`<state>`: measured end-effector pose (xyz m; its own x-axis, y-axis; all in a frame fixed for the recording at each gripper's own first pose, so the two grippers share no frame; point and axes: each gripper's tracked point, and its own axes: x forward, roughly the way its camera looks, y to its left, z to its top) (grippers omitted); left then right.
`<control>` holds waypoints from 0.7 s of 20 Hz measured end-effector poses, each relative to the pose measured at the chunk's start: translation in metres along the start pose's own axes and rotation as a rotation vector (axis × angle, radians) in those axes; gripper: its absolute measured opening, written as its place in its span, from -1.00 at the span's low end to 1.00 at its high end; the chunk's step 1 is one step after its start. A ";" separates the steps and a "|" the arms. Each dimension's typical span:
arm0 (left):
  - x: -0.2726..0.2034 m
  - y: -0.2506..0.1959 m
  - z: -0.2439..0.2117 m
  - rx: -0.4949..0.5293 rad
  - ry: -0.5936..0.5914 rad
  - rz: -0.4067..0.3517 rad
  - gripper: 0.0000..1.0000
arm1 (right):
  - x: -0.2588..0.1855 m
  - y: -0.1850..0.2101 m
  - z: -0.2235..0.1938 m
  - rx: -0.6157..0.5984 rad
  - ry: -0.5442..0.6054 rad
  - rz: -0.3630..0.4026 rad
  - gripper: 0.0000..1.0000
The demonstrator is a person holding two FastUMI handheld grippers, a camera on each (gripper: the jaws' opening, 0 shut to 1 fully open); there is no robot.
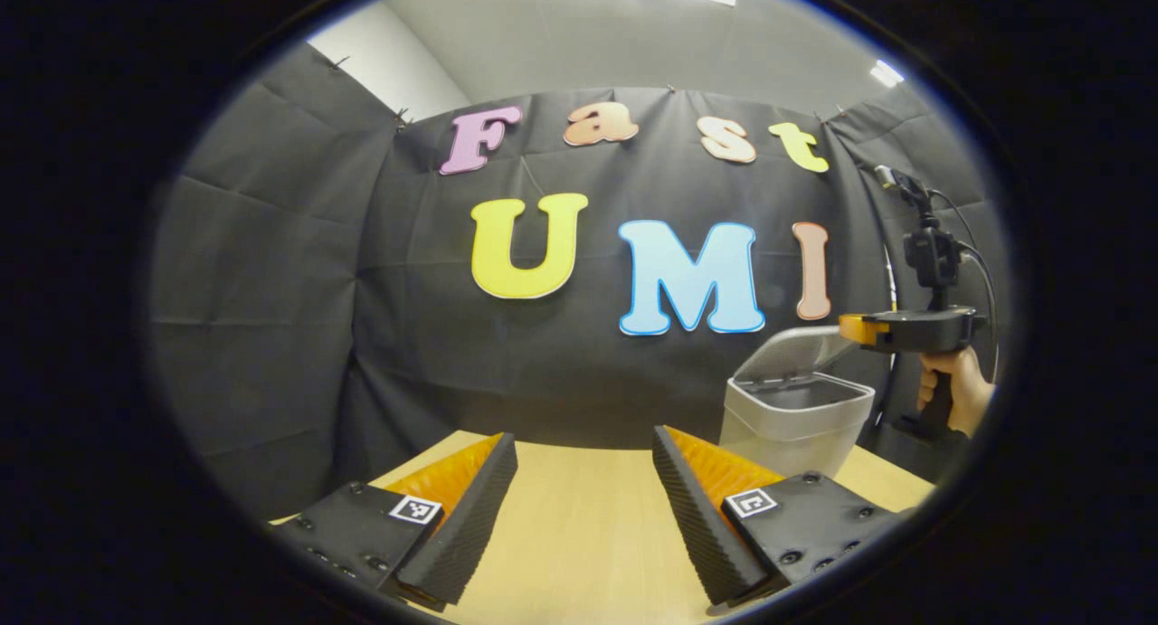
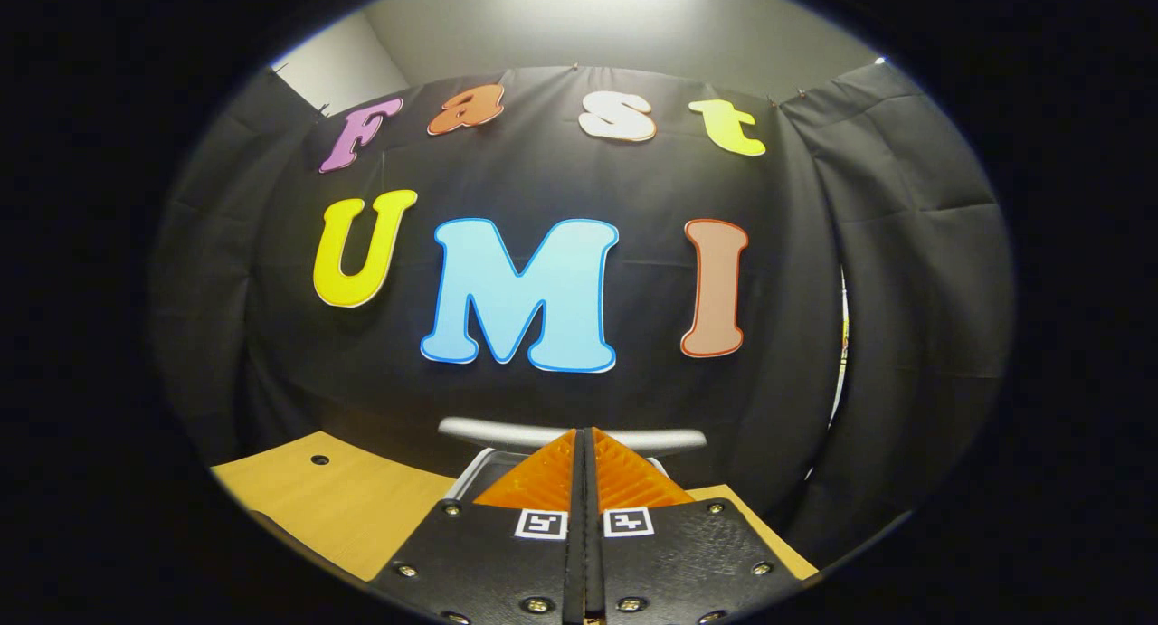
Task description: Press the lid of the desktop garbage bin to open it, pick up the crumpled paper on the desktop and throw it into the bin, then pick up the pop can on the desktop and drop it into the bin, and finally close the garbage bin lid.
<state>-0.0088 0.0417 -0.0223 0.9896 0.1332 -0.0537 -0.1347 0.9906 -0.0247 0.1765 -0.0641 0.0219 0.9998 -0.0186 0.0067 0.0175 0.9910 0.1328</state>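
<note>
The grey desktop bin (image 1: 796, 421) stands on the wooden table at the right of the left gripper view. Its lid (image 1: 789, 346) is tilted up at the back and the dark opening shows. A hand (image 1: 954, 392) holds my right gripper (image 1: 857, 328) level, its tip at the raised lid's upper right edge. In the right gripper view the right gripper (image 2: 583, 435) is shut with nothing between its fingers, and the lid's edge (image 2: 507, 431) runs as a grey bar just beyond the tip. My left gripper (image 1: 583, 437) stands open over the table, left of the bin, holding nothing.
The light wooden tabletop (image 1: 579, 516) runs back to the black cloth wall close behind the bin. A small dark hole (image 2: 318, 459) marks the tabletop (image 2: 344, 503) at the left of the right gripper view.
</note>
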 end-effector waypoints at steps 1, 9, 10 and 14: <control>0.000 0.001 0.000 0.002 0.000 -0.001 0.90 | -0.003 0.001 0.001 0.002 0.000 0.001 -0.99; -0.002 0.012 -0.028 0.031 0.028 -0.020 0.97 | -0.046 0.007 -0.008 0.049 0.011 0.003 -0.99; -0.004 0.013 -0.033 0.031 0.037 -0.022 0.90 | -0.055 0.007 -0.009 0.041 0.008 0.002 -0.99; -0.009 0.019 -0.056 0.035 0.077 -0.030 0.97 | -0.078 0.013 -0.011 0.003 -0.003 -0.005 -0.99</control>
<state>-0.0228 0.0576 -0.0779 0.9863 0.1022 -0.1299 -0.1021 0.9947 0.0076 0.0991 -0.0481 0.0126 0.9997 -0.0244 0.0092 0.0229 0.9904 0.1363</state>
